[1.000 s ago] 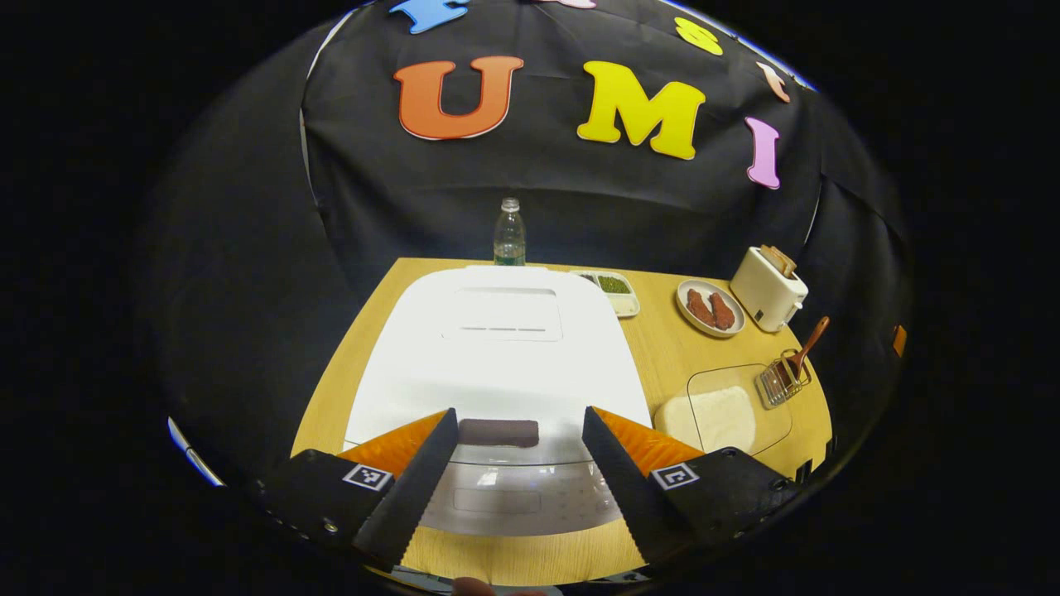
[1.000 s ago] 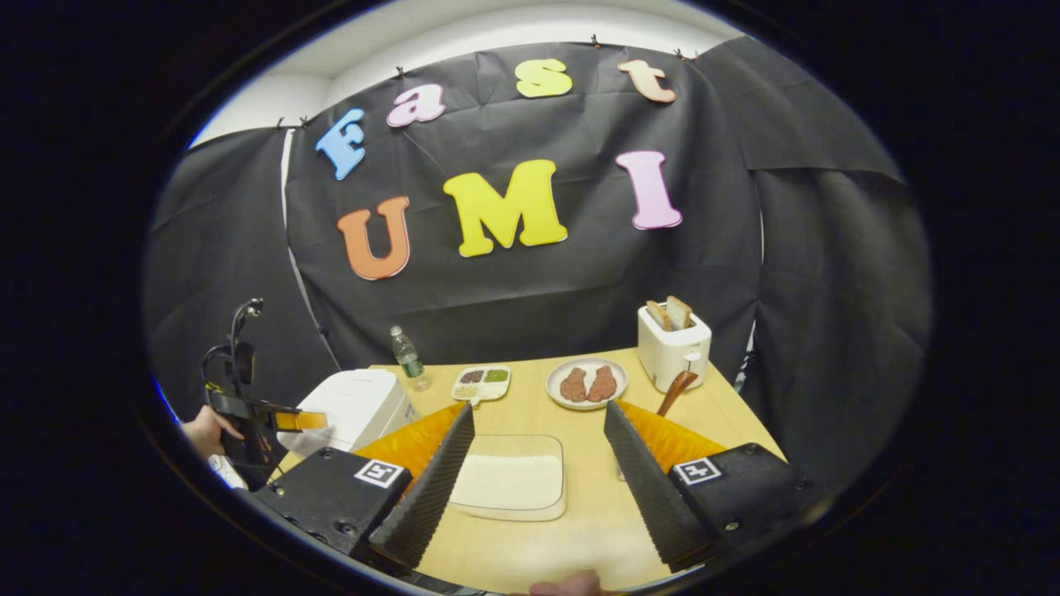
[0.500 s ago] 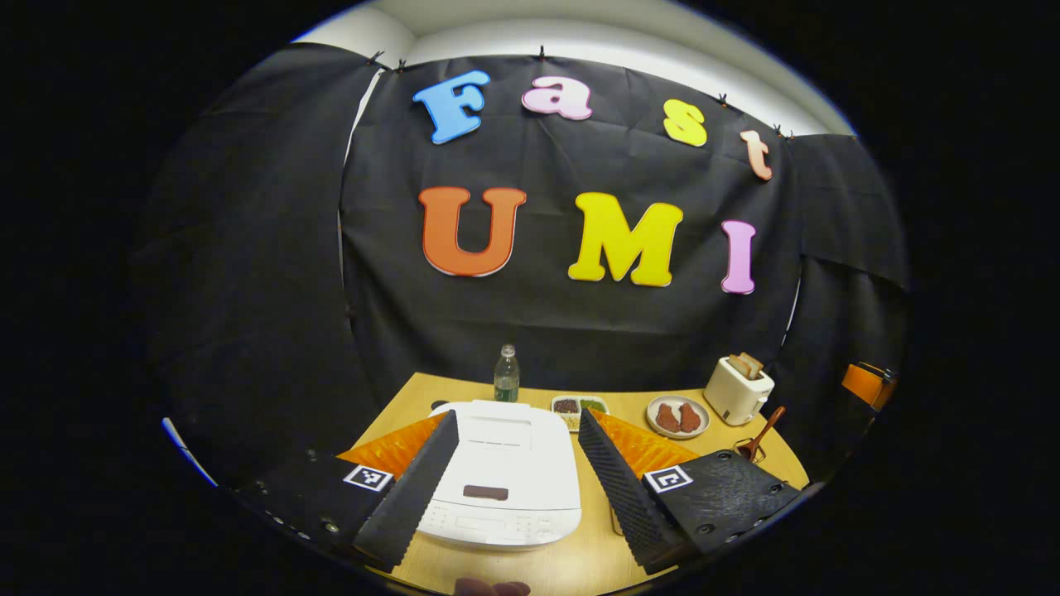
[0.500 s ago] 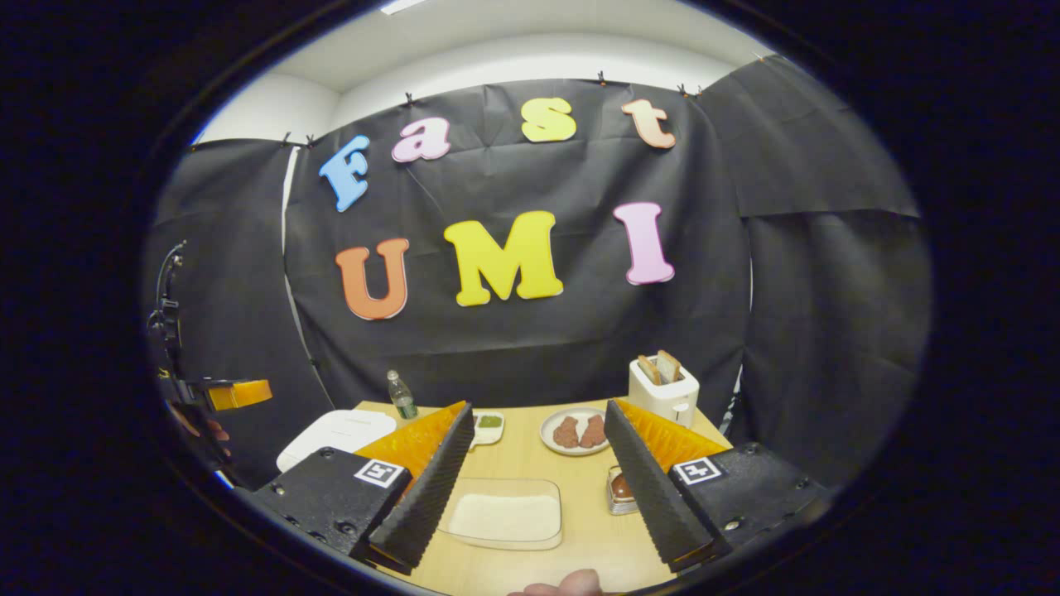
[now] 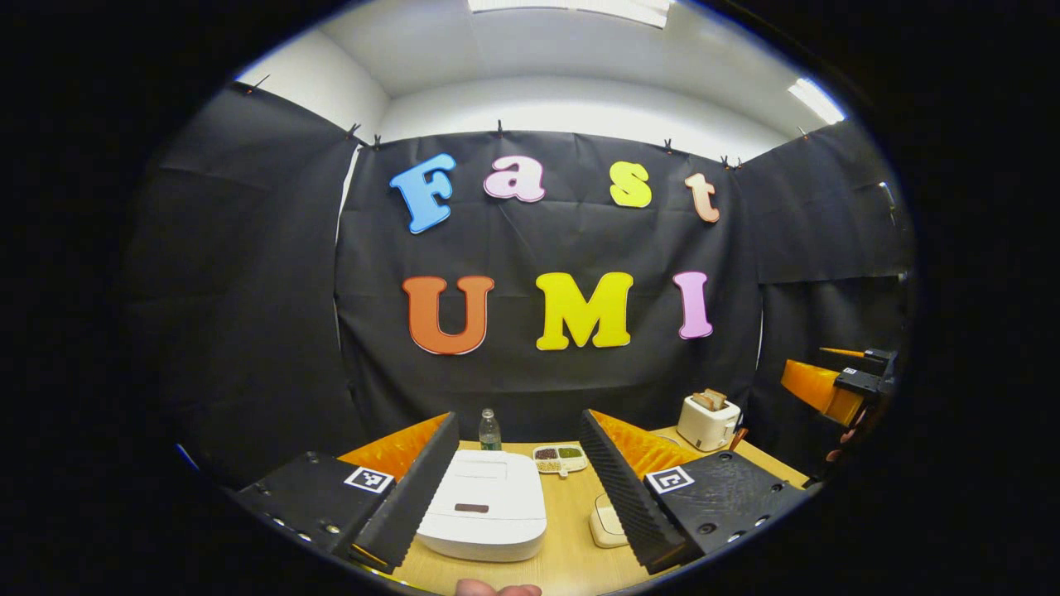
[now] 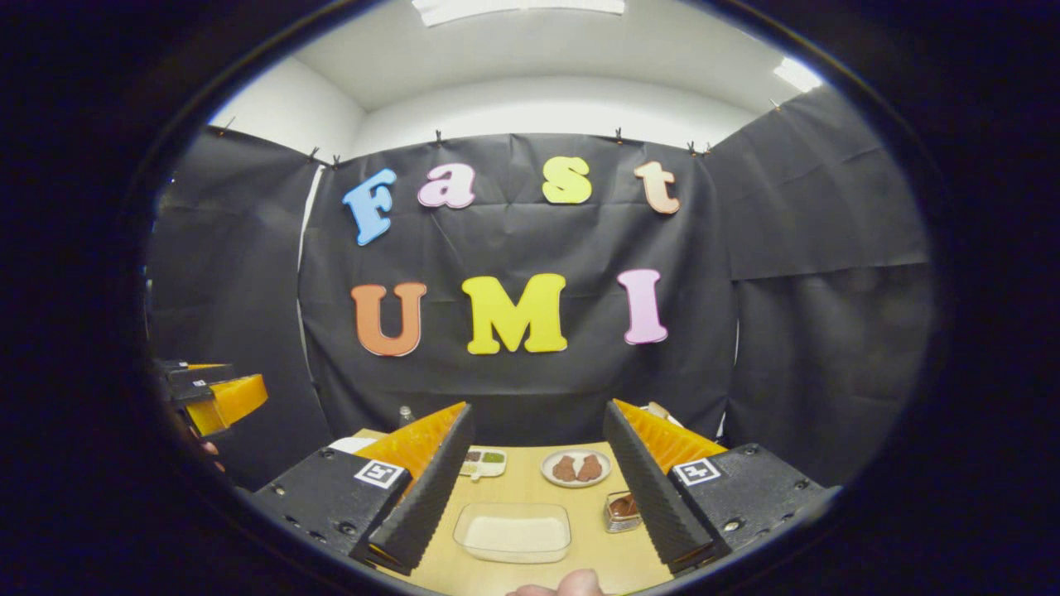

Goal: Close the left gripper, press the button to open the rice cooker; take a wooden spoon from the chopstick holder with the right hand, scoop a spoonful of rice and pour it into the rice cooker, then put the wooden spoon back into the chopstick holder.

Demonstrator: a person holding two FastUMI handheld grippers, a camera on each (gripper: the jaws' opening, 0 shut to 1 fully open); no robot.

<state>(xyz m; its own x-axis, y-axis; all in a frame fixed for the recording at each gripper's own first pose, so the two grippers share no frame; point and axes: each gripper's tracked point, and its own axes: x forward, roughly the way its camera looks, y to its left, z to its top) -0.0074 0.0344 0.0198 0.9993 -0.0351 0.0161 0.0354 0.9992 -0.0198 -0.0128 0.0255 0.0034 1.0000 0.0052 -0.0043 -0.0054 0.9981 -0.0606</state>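
Observation:
The white rice cooker [image 5: 484, 513] stands on the wooden table with its lid down and a dark button [image 5: 471, 507] on the front of the lid. My left gripper [image 5: 517, 415] is open, held well above and back from the cooker. My right gripper [image 6: 537, 407] is also open and high above the table. Below it lies the clear container of rice [image 6: 513, 531]. To its right stands the wire chopstick holder [image 6: 621, 509] with the wooden spoon in it, partly behind my right finger. Each gripper appears at the edge of the other's view: right gripper [image 5: 836, 385], left gripper [image 6: 211, 393].
Along the back of the table stand a water bottle [image 5: 489, 430], a divided dish [image 5: 556, 457], a plate of meat [image 6: 577, 468] and a toaster [image 5: 708, 418] with bread. Black cloth walls close the booth on three sides.
Both grippers have risen and pulled back from the table, tilting upward. The cooker and the rice container now look smaller and lower. Both stay open.

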